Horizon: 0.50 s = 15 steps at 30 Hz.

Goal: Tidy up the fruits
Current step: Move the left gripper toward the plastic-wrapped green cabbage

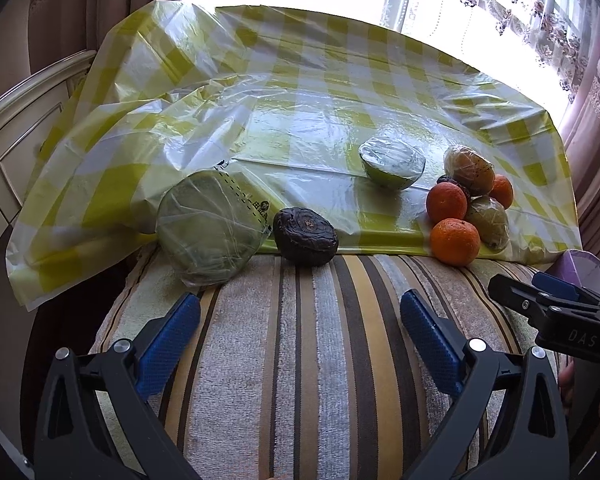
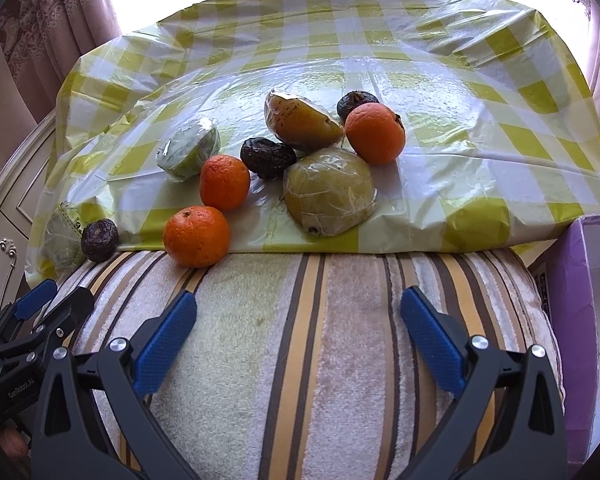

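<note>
A: Since nothing has been picked up yet, start with the big picture; what lies where?

B: A yellow-checked plastic sheet (image 2: pixel 480 92) covers the far part, and a striped towel (image 2: pixel 340 320) covers the near part; a purple box (image 2: pixel 572 320) stands at the right edge. The largest fruit, a green one in cling film (image 1: pixel 210 226), sits at the sheet's near edge on the left, touching a wrinkled dark fruit (image 1: pixel 305 236); a wrapped green half (image 1: pixel 392 162) lies farther back, apart from both.

A: And the cluster?

B: To the right; a wrapped yellow-green fruit (image 2: pixel 328 192), a wrapped pear-like fruit (image 2: pixel 302 122), three oranges, the nearest (image 2: pixel 197 236) on the sheet's edge, the middle one (image 2: pixel 225 182) and the far one (image 2: pixel 375 133), plus two small dark fruits (image 2: pixel 268 157) wedged among them.

A: The tools?

B: The left gripper (image 1: pixel 300 340) hangs over the towel, jaws spread wide and empty; the right gripper (image 2: pixel 299 338) likewise, released and holding nothing.

A: How would you begin?

B: I would judge the loose pieces easiest; the nearest orange for the right, the lone dark fruit for the left. Centre the pads across the widest part; close gently, since film is likely slippery and the sheet may drag; lift straight up so that neighbours stay put. Where like should join like, I cannot tell; the purple box may serve.
</note>
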Available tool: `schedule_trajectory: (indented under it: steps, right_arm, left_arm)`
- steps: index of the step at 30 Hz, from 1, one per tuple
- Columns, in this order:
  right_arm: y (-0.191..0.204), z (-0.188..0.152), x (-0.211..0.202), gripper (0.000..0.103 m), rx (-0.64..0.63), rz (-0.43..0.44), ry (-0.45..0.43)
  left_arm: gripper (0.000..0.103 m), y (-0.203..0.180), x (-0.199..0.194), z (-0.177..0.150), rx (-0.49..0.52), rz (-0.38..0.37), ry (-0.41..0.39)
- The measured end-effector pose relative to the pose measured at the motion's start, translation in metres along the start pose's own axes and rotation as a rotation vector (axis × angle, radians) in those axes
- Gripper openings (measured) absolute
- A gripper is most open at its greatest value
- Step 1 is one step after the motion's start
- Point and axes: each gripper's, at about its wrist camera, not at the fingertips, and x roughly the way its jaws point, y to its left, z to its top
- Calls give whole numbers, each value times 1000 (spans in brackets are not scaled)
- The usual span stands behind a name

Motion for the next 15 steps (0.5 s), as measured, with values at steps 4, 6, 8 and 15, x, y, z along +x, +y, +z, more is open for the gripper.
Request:
schedule_trajectory:
  steps: [4, 6, 8, 15]
  right_arm:
    - [2, -2, 0, 102, -11, -12, -19]
    - [1, -2, 0, 102, -10, -10, -18]
    - [0, -1, 0, 102, -7, -4, -18]
    - [1, -2, -1, 102, -8, -4, -25]
  left_arm:
    - [92, 4, -4, 5, -11, 8, -12]
    - [90, 6, -5, 7, -17, 22, -17]
    - [87, 9, -7, 8, -19, 35, -21]
    - [83, 23, -7, 12, -30, 94, -3]
